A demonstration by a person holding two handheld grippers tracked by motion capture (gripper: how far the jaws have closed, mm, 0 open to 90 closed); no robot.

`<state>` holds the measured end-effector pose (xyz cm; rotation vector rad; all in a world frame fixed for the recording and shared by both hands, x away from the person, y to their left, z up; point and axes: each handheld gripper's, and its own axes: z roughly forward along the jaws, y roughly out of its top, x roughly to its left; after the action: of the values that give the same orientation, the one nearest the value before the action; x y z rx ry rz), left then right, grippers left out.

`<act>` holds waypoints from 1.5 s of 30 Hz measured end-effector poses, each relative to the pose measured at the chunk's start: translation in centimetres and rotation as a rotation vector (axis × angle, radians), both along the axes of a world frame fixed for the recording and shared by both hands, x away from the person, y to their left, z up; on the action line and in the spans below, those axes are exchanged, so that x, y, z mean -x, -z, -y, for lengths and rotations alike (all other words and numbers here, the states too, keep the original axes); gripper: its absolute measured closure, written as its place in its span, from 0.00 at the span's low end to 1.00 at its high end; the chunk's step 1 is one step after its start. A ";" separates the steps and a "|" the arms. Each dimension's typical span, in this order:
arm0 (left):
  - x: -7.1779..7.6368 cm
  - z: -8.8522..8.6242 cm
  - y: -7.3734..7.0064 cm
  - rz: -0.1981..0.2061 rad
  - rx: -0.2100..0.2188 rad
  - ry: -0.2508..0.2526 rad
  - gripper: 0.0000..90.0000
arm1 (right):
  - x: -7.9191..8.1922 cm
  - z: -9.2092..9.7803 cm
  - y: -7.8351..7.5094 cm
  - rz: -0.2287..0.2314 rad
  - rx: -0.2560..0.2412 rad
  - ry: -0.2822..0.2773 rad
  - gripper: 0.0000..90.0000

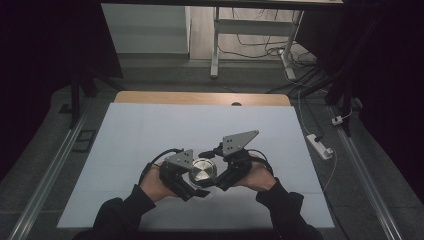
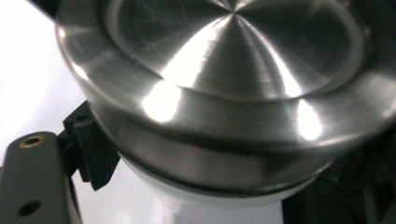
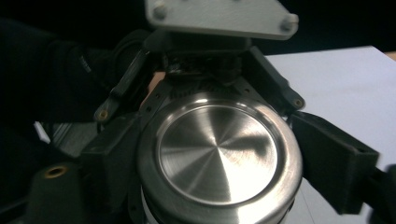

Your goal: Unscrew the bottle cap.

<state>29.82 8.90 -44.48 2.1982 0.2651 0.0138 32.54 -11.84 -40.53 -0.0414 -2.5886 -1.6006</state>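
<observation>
A round container with a brushed metal lid (image 1: 202, 170) is held just above the white table cover (image 1: 150, 125), between both grippers. In the left gripper view the lid (image 2: 233, 60) looms close, with a white body (image 2: 210, 193) under it. My left gripper (image 1: 192, 183) comes in from the left, jaws pressed against the container's side, one finger (image 2: 93, 149) touching it. My right gripper (image 1: 216, 176) comes from the right. Its jaws flank the lid (image 3: 217, 154), a finger (image 3: 336, 163) against the rim. The left gripper's grey plate (image 3: 219, 16) sits beyond.
The white cover spreads over a wooden table whose far edge (image 1: 200, 97) shows. A white power strip (image 1: 320, 146) and cables lie on the floor at the right. Desk legs (image 1: 216, 45) stand behind the table. Dark-sleeved forearms (image 1: 120, 212) enter from below.
</observation>
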 end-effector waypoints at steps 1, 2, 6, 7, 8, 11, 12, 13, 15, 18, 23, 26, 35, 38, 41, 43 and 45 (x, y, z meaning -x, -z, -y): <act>-0.1 -0.1 -0.1 0.004 -0.006 -0.025 0.17 | 0.1 -0.1 -0.2 -0.016 0.011 0.028 0.00; -0.1 -0.2 -0.1 0.006 -0.006 -0.054 0.17 | 0.6 -0.1 -0.9 -0.004 0.058 0.118 0.00; -0.3 -0.3 0.0 0.002 -0.014 -0.174 0.17 | 1.3 -0.4 -1.4 0.015 0.073 0.254 0.00; -0.3 -0.3 0.0 0.008 -0.028 -0.219 0.17 | 1.7 -0.9 -1.5 0.022 0.083 0.342 0.04; -0.3 -0.3 0.0 0.008 -0.028 -0.219 0.17 | 1.7 -0.9 -1.5 0.022 0.083 0.342 0.04; -0.2 -0.2 0.0 0.018 -0.049 -0.247 0.17 | 2.2 -1.7 -1.1 0.082 0.097 0.414 0.08; -0.2 -0.1 -0.1 0.020 -0.050 -0.252 0.17 | 2.3 -1.9 -1.0 0.084 0.091 0.422 0.10; -0.1 0.0 -0.1 0.024 -0.050 -0.256 0.17 | 2.5 -2.2 -0.9 0.099 0.086 0.442 0.16; -0.1 0.0 -0.1 0.025 -0.048 -0.256 0.17 | 2.6 -2.3 -0.8 0.113 0.088 0.454 0.20; -0.2 -0.2 -0.2 0.012 -0.040 -0.224 0.17 | 2.4 -2.0 -0.7 0.105 0.075 0.432 0.22; -0.2 -0.5 -0.2 -0.009 -0.016 -0.103 0.17 | 2.0 -1.4 -0.8 0.092 0.060 0.307 0.22; 0.0 -0.5 -0.3 -0.011 -0.005 0.008 0.17 | 1.4 -0.6 -0.7 0.064 0.028 0.154 0.22; 0.2 -0.2 -0.2 0.003 -0.005 -0.020 0.17 | 0.6 0.6 -0.7 0.024 -0.005 0.056 0.08; 0.0 -0.6 -0.5 0.042 -0.042 -0.174 0.17 | 1.4 0.4 -1.8 0.060 0.042 0.243 0.02; 0.0 -0.5 -0.5 0.044 -0.048 -0.221 0.17 | 1.8 -0.1 -1.9 0.078 0.063 0.347 0.04; 0.0 -0.5 -0.4 0.040 -0.048 -0.242 0.17 | 2.2 -0.7 -1.6 0.095 0.071 0.387 0.08; 0.0 -0.3 -0.4 0.039 -0.054 -0.251 0.17 | 2.5 -1.4 -1.2 0.126 0.084 0.412 0.10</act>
<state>29.78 9.18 -44.04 2.2020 0.5219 0.2050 30.09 -10.40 -39.36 -0.5291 -2.8864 -1.6552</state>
